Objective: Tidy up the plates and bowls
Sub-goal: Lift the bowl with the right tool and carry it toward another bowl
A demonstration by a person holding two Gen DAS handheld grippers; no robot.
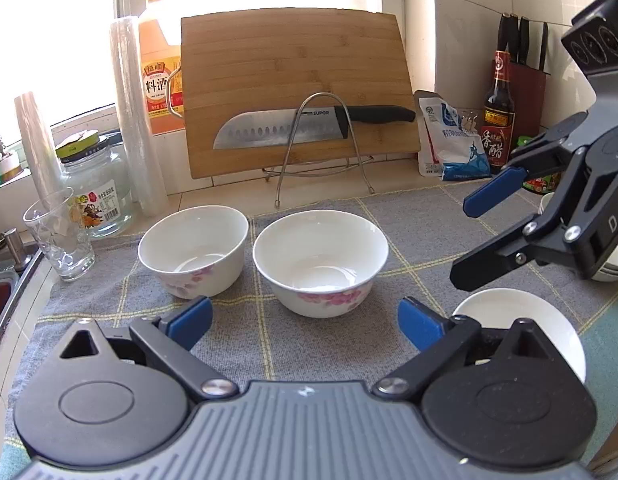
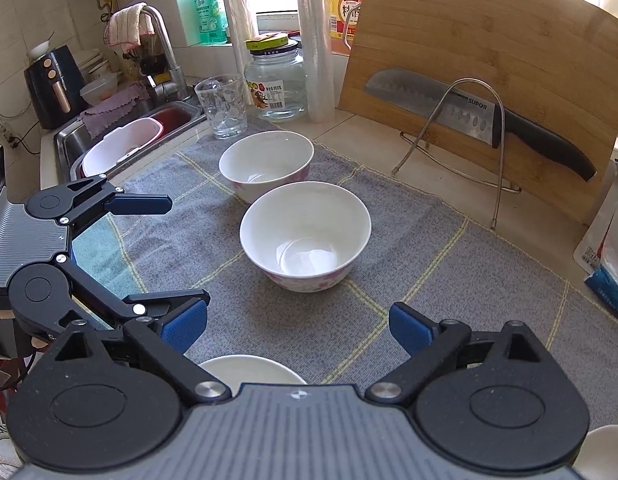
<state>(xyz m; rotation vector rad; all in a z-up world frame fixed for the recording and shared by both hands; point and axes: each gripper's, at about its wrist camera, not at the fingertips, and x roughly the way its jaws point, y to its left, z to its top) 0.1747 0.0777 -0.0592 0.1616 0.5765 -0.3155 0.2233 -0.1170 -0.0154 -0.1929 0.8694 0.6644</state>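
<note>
Two white bowls with pink flowers stand side by side on a grey checked cloth (image 1: 421, 236). In the left wrist view the left bowl (image 1: 193, 250) and the right bowl (image 1: 321, 260) lie just beyond my left gripper (image 1: 305, 322), which is open and holds nothing. A small white plate (image 1: 545, 320) lies at its right. My right gripper (image 2: 299, 326) is open and empty too, a short way back from the nearer bowl (image 2: 305, 234), with the farther bowl (image 2: 267, 164) behind it. The plate's rim (image 2: 253, 368) shows under the right gripper. Each gripper appears in the other's view, my right one (image 1: 469, 240) and my left one (image 2: 185, 248).
A bamboo cutting board (image 1: 297, 92) leans at the back with a knife (image 1: 309, 124) in a wire rack. A drinking glass (image 1: 61, 234), a jar (image 1: 95, 188), film rolls, bottles and a salt bag (image 1: 453, 140) line the counter. The sink (image 2: 121, 140) lies left.
</note>
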